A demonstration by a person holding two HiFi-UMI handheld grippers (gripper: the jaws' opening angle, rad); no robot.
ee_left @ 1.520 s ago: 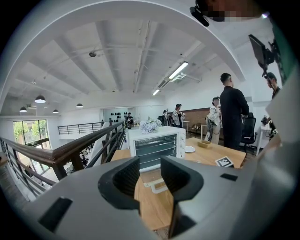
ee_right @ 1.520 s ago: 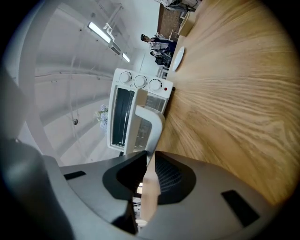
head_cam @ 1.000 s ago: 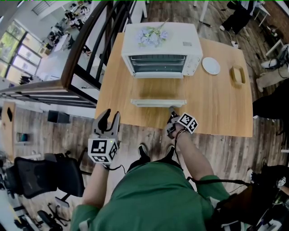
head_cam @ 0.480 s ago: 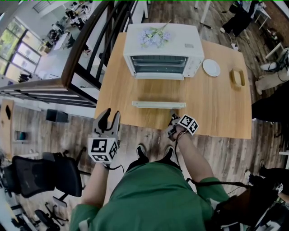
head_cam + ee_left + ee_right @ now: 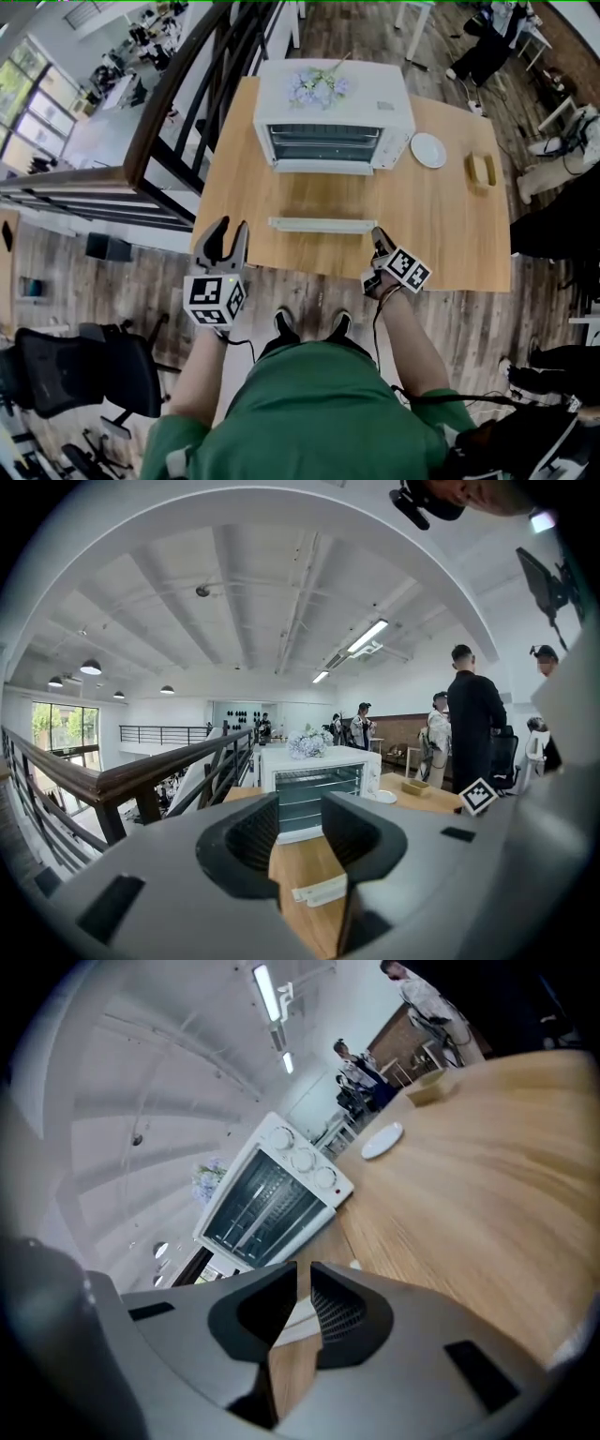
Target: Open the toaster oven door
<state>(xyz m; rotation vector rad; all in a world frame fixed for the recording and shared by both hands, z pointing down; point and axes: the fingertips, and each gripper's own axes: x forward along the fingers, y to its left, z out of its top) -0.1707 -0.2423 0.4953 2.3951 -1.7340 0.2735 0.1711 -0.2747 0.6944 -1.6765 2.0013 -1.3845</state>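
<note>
The toaster oven [image 5: 333, 94] sits at 12 o'clock on the desk [image 5: 450, 234]. Its door looks already swung down, with the white handle bar [image 5: 323, 225] lying at 6 o'clock from the oven.

The right claw [image 5: 379, 236] is clenched on nothing, just off the bar's 3 o'clock end. The left claw [image 5: 228, 232] hangs released and empty at the desk's 7 o'clock corner.

Any finishing move should go toward 6 o'clock and stay clear of the bar, so the door is not nudged upward.

The glass pane is hard to make out because the wood shows through it. The hinges are hidden, and I cannot tell whether the door lies fully level.
</note>
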